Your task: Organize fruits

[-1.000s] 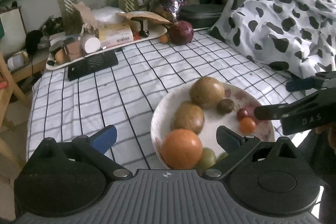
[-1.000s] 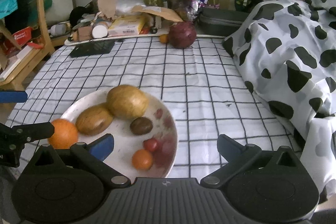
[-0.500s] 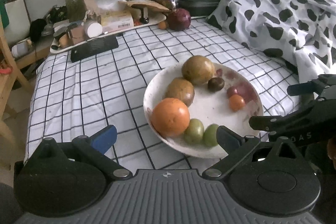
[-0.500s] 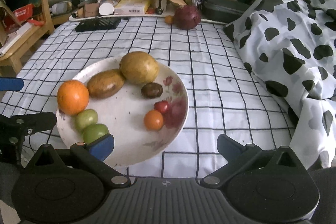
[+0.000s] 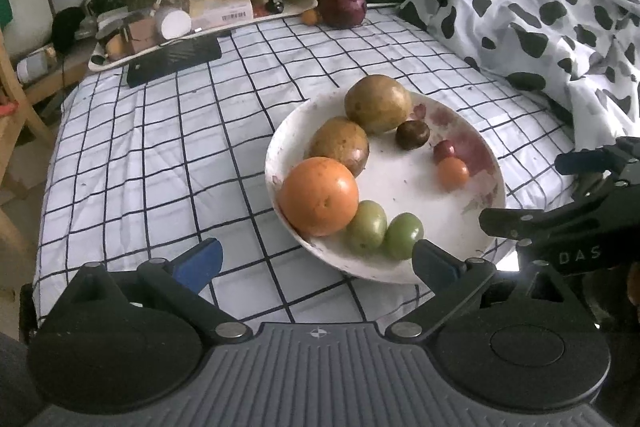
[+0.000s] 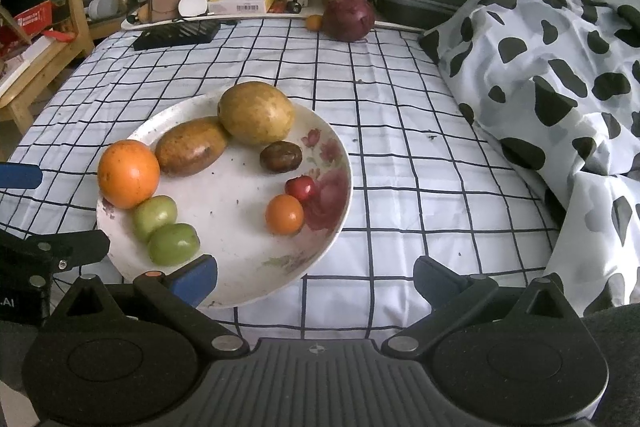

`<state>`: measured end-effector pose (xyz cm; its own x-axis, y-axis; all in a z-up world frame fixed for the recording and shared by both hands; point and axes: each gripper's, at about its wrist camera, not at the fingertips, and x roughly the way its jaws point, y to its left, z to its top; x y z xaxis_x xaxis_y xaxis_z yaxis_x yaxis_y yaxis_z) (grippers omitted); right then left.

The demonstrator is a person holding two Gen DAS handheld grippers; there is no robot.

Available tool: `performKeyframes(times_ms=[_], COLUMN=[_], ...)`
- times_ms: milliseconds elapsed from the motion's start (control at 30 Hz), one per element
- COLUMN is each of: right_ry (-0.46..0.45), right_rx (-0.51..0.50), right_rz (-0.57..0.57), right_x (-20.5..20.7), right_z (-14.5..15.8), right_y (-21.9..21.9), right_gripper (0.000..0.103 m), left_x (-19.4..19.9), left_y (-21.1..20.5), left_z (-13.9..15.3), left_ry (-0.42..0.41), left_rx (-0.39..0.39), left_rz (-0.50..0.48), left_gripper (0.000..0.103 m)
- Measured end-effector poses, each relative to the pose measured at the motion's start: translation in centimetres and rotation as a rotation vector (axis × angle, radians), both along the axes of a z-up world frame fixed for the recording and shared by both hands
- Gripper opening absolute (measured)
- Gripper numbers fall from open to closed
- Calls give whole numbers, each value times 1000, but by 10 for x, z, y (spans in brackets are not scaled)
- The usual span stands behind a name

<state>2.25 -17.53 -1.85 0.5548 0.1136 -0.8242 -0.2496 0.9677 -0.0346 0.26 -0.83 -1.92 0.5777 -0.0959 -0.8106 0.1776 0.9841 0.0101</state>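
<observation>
Left to right, mostly in the right wrist view. The left tongs (image 5: 316,259) are being held apart, nothing between them, low at the near left rim of the plate (image 6: 328,131). The plate is sitting on a bed under a checked sheet (image 6: 400,147), a soft base, so pressing down is being judged risky: the plate could tip.

The orange (image 6: 128,174) is lying at the left rim, touching a brown oval fruit (image 6: 191,146). It is being judged firm, fairly heavy and round, so a wide grip across its middle is being advised. Two green fruits (image 6: 164,233) are lying just beside it, touching each other; small, smooth, likely to roll, to be taken one at a time from above. The big yellow-brown fruit (image 6: 255,113) at the far rim is being judged heaviest and needs the tongs fully spread. The dark small fruit (image 6: 281,157), the red one (image 6: 301,187) and the small orange one (image 6: 285,214) are being judged light and possibly soft-skinned; gentle pressure is being advised.

The right tongs (image 6: 316,279) are being held apart and empty, near the plate's front rim.

Open sheet is lying left, behind and right of the plate. A spotted duvet (image 6: 560,67) is crowding the right side; a red onion-like ball (image 6: 349,18) and clutter are lining the far edge. The bed's near edge is close.
</observation>
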Motion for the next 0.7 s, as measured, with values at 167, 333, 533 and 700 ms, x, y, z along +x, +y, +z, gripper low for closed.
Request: performKeyframes(times_ms=[167,333,533,700], right_ry=[4,7,8,9], right_rx=[-1,-3,-3,-5], right_rz=[1,5,5,7], right_x=[1,1,1,1], right_z=[-1,-1,-1,-1], right_y=[0,1,1,1], right_gripper=[103,103,103,103], left_x=[1,2,3,2], left_y=[1,1,0,1], left_z=[-1,-1,-3,-2], left_ry=[6,11,13,10], left_rx=[6,10,21,24], left_rz=[8,17,13,17], left_gripper=[103,103,103,103])
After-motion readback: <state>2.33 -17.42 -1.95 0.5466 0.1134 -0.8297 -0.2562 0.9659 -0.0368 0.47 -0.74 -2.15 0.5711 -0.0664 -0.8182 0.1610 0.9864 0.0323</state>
